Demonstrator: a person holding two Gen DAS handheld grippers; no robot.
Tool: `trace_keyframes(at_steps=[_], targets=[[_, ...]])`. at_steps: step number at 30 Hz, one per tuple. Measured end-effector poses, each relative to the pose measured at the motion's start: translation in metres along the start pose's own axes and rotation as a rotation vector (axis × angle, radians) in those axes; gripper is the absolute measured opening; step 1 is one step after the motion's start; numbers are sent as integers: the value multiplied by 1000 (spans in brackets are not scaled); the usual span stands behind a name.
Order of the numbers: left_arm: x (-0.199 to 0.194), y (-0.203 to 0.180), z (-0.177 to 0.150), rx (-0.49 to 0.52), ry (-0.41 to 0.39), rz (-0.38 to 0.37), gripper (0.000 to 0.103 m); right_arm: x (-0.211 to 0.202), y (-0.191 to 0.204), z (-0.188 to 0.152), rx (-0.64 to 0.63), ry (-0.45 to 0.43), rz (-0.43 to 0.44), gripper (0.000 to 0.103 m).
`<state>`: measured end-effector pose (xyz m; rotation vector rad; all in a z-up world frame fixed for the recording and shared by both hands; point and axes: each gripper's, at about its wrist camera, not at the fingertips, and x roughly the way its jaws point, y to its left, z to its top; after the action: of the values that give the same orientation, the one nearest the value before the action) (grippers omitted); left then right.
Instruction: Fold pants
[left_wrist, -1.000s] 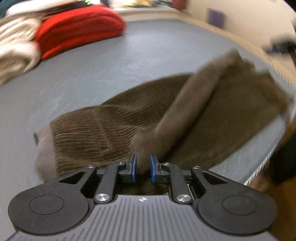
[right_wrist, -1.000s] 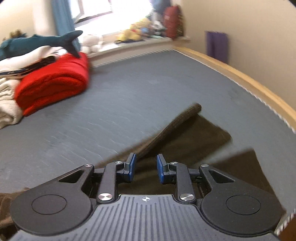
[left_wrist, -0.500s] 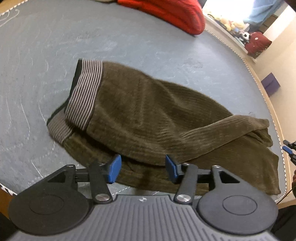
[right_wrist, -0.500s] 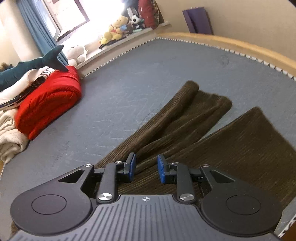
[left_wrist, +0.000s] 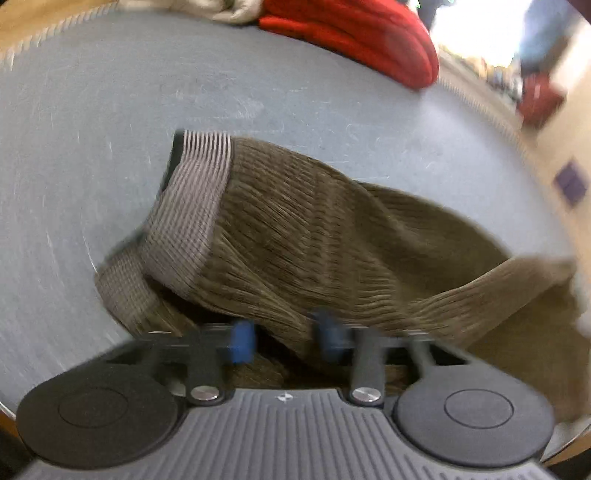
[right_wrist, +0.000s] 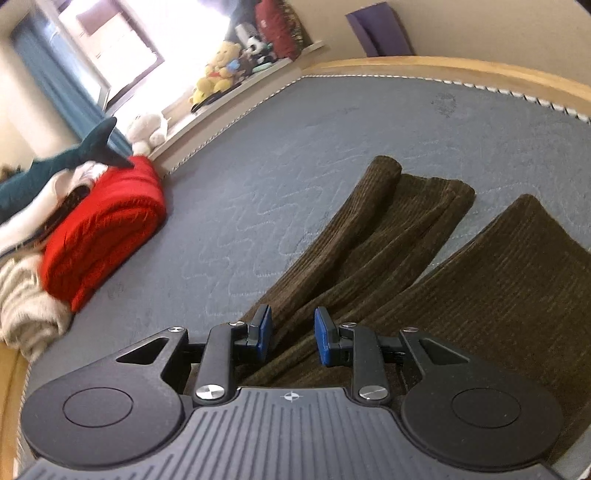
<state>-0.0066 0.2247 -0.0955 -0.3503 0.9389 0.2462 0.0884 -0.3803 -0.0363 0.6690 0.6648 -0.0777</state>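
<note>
Along the left tool (left_wrist: 284, 338): brown corduroy pants (left_wrist: 314, 236) heaped mid-bed on the grey mattress (left_wrist: 92, 110), with the striped elastic waistband (left_wrist: 188, 206) turned up at ten o'clock and the legs trailing toward three o'clock. Closing at this moment, blue pads either side of a hanging fold of seat cloth at six o'clock, not plainly pressed onto it. Too blurred to say more.

Along the right tool (right_wrist: 293, 334): pads held partly apart, a ridge of one leg running into the gap from one o'clock. Cannot tell whether pinching it or merely straddling it. Both legs flat on the mattress, split in a V rather than stacked, cuffs (right_wrist: 424, 184) at one o'clock. Folded red blanket (right_wrist: 107, 232) well clear at nine o'clock.

As for the cloth: soft, limp, fairly thick, probably light enough for one pinch, with no stiffness to hold a shape, so likely to sag and drag behind any lifted point. Ribbed pile probably grippy against pads and mattress; little risk of slipping, more of bunching. Best taken at firm edges: the waistband elastic for the left, a cuff hem or side seam for the right, gathering both layers in one bite. Worth avoiding mid-panel grabs, apt to lift the top layer alone.
</note>
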Motion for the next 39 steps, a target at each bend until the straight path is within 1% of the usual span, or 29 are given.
trace_keyframes(at_steps=[1, 4, 5, 6, 9, 12, 15, 17, 20, 21, 22, 23, 24, 26, 28, 30, 33, 34, 36, 38, 39], targets=[[-4, -2, 3, 22, -30, 13, 9, 4, -3, 4, 26, -8, 2, 28], [-30, -7, 12, 73, -161, 31, 7, 20, -10, 15, 88, -21, 6, 28], [-36, -10, 13, 91, -186, 39, 7, 26, -12, 18, 102, -23, 7, 28], [-40, -12, 14, 98, -194, 45, 7, 35, -15, 21, 113, -21, 1, 28], [-36, -15, 15, 101, -153, 60, 7, 65, -24, 29, 166, 8, -13, 28], [-31, -15, 17, 75, -119, 76, 7, 96, -35, 33, 250, 34, -26, 28], [-30, -22, 23, 52, -104, 88, 7, 125, -43, 33, 319, 74, -24, 28], [-33, -27, 28, 61, -103, 100, 7, 139, -44, 33, 335, 92, -23, 28], [-36, -29, 33, 64, -103, 108, 7, 157, -43, 32, 343, 111, -51, 28], [-37, -29, 34, 64, -105, 108, 7, 162, -43, 31, 350, 116, -59, 26], [-38, -30, 36, 65, -107, 109, 7, 165, -43, 31, 352, 115, -65, 22], [-39, -30, 37, 66, -110, 112, 7, 165, -42, 31, 349, 110, -64, 8], [-40, -31, 39, 64, -115, 115, 7, 164, -39, 32, 339, 102, -60, 6], [-44, -30, 42, 43, -131, 108, 7, 151, -28, 39, 308, 60, -47, 4], [-50, -28, 45, 10, -153, 92, 7, 125, -15, 48, 278, -1, -20, 3], [-56, -26, 48, -6, -174, 81, 6, 87, -2, 55, 243, -56, -10, 3], [-65, -23, 47, -4, -195, 64, 6, 19, 13, 54, 161, -142, -30, 3], [-67, -22, 44, 5, -197, 66, 6, -6, 15, 47, 136, -170, -37, 3], [-68, -19, 37, 28, -197, 75, 6, -47, 11, 26, 122, -193, -66, 3], [-64, -16, 28, 53, -182, 102, 6, -76, -1, -6, 110, -185, -125, 3], [-61, -15, 23, 62, -170, 118, 6, -83, -11, -22, 112, -153, -171, 3]])
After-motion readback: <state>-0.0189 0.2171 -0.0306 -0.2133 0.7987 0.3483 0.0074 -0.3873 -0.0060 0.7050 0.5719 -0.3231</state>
